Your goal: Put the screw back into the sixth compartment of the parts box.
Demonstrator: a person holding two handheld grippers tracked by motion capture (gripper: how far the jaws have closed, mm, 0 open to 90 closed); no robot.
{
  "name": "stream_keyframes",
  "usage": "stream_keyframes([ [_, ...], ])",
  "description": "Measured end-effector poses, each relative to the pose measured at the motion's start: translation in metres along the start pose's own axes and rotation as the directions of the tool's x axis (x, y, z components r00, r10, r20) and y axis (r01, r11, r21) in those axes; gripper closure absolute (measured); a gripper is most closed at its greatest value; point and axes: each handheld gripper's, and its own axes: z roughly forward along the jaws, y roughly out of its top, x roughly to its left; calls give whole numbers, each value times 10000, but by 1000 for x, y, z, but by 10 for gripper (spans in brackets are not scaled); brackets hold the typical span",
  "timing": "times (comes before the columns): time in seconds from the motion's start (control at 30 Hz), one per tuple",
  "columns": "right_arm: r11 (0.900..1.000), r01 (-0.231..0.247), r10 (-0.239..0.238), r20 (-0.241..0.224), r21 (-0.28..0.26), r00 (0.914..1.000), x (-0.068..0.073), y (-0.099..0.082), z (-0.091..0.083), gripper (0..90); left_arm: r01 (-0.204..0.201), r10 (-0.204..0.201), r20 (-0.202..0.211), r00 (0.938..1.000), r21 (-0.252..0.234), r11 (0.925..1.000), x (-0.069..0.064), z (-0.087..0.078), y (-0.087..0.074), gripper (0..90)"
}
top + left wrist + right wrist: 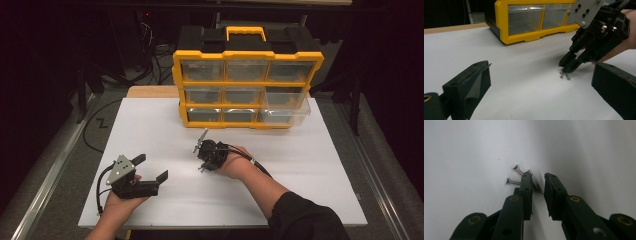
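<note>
Silvery screws (pixel 520 176), a small cluster of about three, lie on the white bench (pixel 150 130) right at the tips of the right tool (pixel 538 183). In the right gripper view the jaws stand nearly together with a slim gap between them, and nothing is pinched: one screw lies partly in the gap by the left jaw's tip, while the other two fan out toward ten o'clock of that tip, flat on the bench. The pads press on none of them.

In the left gripper view the same screws (pixel 564 74) sit just below the right tool (pixel 569 65), which slants down toward the bench from two o'clock, its tips just above or touching the pile; which of the two cannot be told.

In the high view the right tool (pixel 200 150) is near the middle of the bench, at about six o'clock from the yellow drawer cabinet (pixel 245 87), held in the person's right hand (pixel 235 162). The cabinet stands at the far edge, and one clear drawer (pixel 287 107) on its right side is pulled out.

The left tool (pixel 152 167) rests at eight o'clock from the right one, well apart from the screws, in the left hand (pixel 120 200). Its jaws are spread wide with nothing between them.
</note>
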Motion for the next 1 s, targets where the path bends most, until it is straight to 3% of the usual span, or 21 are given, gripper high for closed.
stream_keyframes([
  [0.27, 9998, 202, -203, -147, -59, 9997, 2, 1, -4, 800, 12, -12, -9, 10000, 7, 10000, 1, 0, 0, 30],
  [0.3, 9993, 266, -274, -294, -264, 9992, 4, 1, -5, 794, 9, -9, -13, 10000, 7, 10000, 0, 0, 0, 31],
  [0.47, 9958, 889, -901, -578, -236, 9943, 7, 1, -6, 737, 20, -20, -10, 10000, -2, 10000, 0, 0, 0, 31],
  [0.63, 9910, 1330, -1336, -411, -173, 9902, 12, 2, -2, 686, 41, -41, -12, 10000, -3, 10000, 0, -1, 0, 31],
  [0.87, 9868, 1615, -1618, -342, -118, 9862, 15, 4, -1, 718, 85, -85, 7, 10000, -29, 10000, 0, 0, 0, 32],
  [0.9, 9863, 1646, -1648, -285, -94, 9859, 15, 3, -1, 762, 87, -87, 10, 10000, -39, 10000, 0, 0, 0, 32],
  [1.0, 9846, 1746, -1748, -285, -73, 9842, 15, 3, -2, 784, 93, -93, 19, 10000, -45, 9999, 0, -1, 0, 32],
])
